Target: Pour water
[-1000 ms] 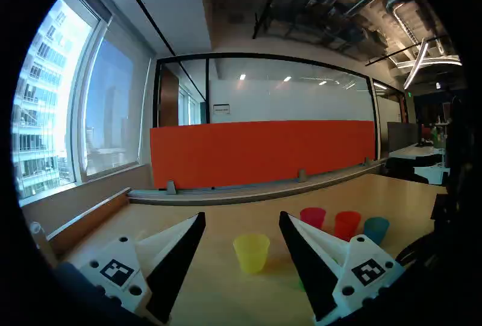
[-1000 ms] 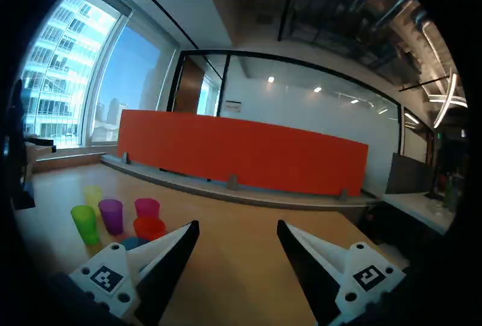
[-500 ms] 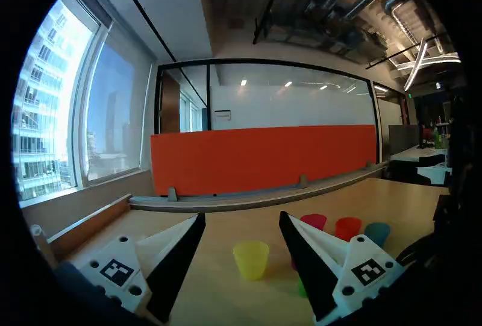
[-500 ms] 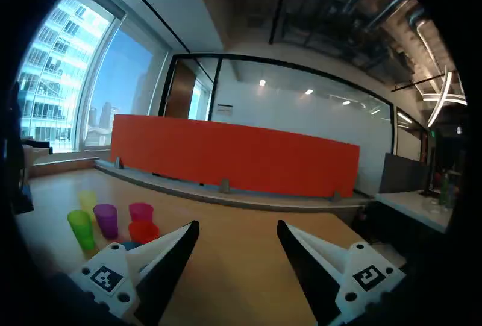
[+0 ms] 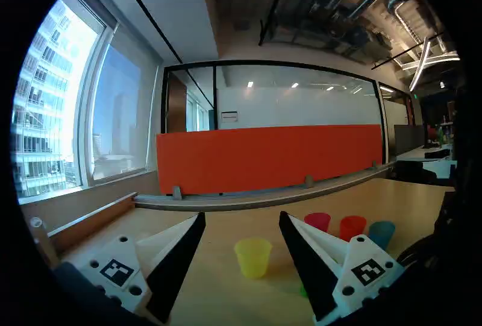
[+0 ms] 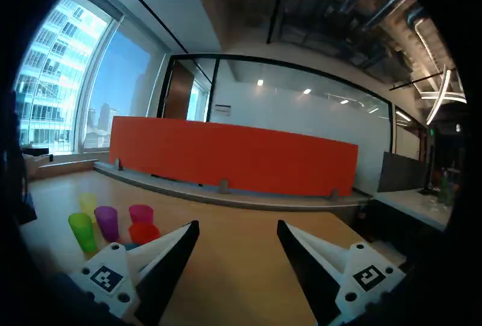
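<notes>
Left claw (image 5: 241,214) wide apart, empty, above the wooden surface (image 5: 229,302), yellow cup (image 5: 253,257) standing farther off between its fingers (image 5: 178,260), untouched, right claw (image 6: 238,223) also apart, holding nothing, open surface ahead up to the orange divider (image 6: 241,157), coloured cups (image 6: 108,222) at its left.

A green cup (image 5: 302,290) showed only as a sliver past one jaw of the left gripper (image 5: 241,215). The same jaw covered the near left side of the pink cup (image 5: 318,220). A jaw of the right gripper (image 6: 237,223) hid nearly all of a blue cup (image 6: 130,246) and the base of the orange cup (image 6: 143,232). Whether any cup held water could not be told.
</notes>
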### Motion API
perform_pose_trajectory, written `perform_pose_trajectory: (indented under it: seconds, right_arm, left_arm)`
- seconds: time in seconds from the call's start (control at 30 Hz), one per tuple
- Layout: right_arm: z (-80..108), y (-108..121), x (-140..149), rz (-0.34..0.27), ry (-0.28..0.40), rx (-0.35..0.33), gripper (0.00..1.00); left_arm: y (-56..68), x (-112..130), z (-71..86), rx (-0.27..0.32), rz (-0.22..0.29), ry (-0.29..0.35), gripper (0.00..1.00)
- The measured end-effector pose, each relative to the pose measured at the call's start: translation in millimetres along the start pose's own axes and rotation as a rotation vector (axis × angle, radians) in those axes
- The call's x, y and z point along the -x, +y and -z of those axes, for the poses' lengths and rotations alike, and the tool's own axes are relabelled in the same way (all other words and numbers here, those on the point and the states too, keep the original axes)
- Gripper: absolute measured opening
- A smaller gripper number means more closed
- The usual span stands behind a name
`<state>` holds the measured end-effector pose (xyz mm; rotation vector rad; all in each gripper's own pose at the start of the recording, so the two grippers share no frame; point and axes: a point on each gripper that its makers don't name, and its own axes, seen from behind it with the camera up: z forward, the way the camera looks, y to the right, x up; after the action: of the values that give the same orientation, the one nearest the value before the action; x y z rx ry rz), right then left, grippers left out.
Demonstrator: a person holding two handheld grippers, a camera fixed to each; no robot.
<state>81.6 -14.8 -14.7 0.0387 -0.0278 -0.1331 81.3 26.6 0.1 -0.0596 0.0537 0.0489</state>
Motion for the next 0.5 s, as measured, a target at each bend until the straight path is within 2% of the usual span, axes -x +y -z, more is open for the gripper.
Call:
perform_pose_trajectory:
  seconds: [0.5]
  right_arm:
    - [-0.7, -5, -6, -0.005, -0.005, -0.001, 1.00]
  left_arm:
    - [-6.7, 29, 7.1, -0.052, -0.006, 0.013, 0.90]
